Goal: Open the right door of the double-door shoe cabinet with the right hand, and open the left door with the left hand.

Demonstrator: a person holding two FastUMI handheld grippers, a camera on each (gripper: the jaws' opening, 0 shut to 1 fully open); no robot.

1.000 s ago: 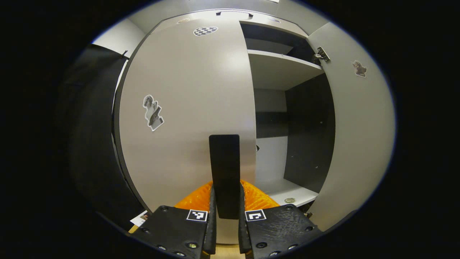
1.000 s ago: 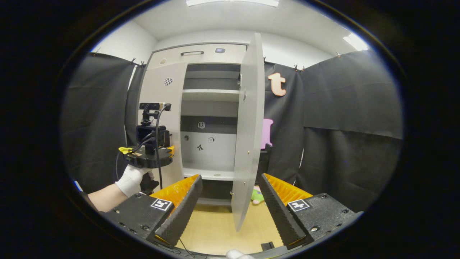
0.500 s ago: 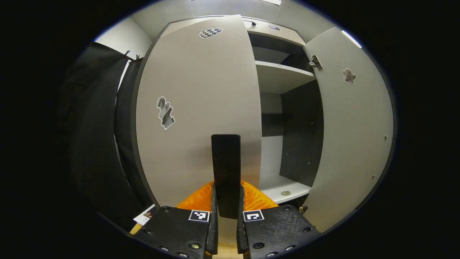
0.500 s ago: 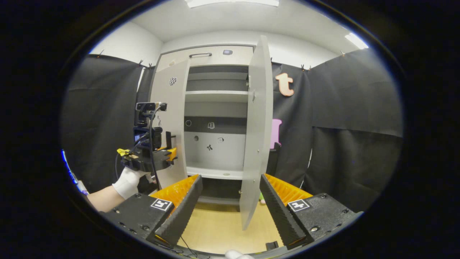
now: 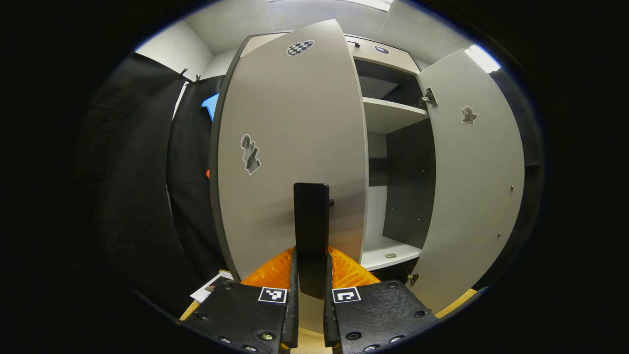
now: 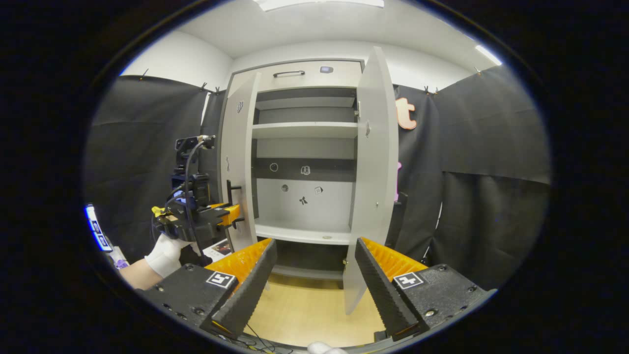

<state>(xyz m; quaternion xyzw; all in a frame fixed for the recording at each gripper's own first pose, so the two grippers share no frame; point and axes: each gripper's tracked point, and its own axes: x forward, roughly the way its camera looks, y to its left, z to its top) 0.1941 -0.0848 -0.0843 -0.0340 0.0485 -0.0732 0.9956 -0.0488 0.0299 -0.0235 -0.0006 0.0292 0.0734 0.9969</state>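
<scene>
Progress was judged nearly complete: beside the cabinet [image 6: 304, 162], the right door [image 6: 376, 162] stood open, right gripper [image 6: 314, 275] spread wide and empty; the left door [image 5: 295, 152] was partly swung, its handle [image 5: 310, 231] clamped by the left gripper [image 5: 309, 295].

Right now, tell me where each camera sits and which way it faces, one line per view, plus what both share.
Left gripper view: rides the left tool, close to the grey left cabinet door, facing it; its black fingers are shut on the door's black bar handle.
Right gripper view: rides the right tool, farther back, facing the cabinet front; its orange-and-black fingers stand open, and a white-gloved hand holds the left tool.
Shared: both doors, the grey right cabinet door and the white shelves.
</scene>
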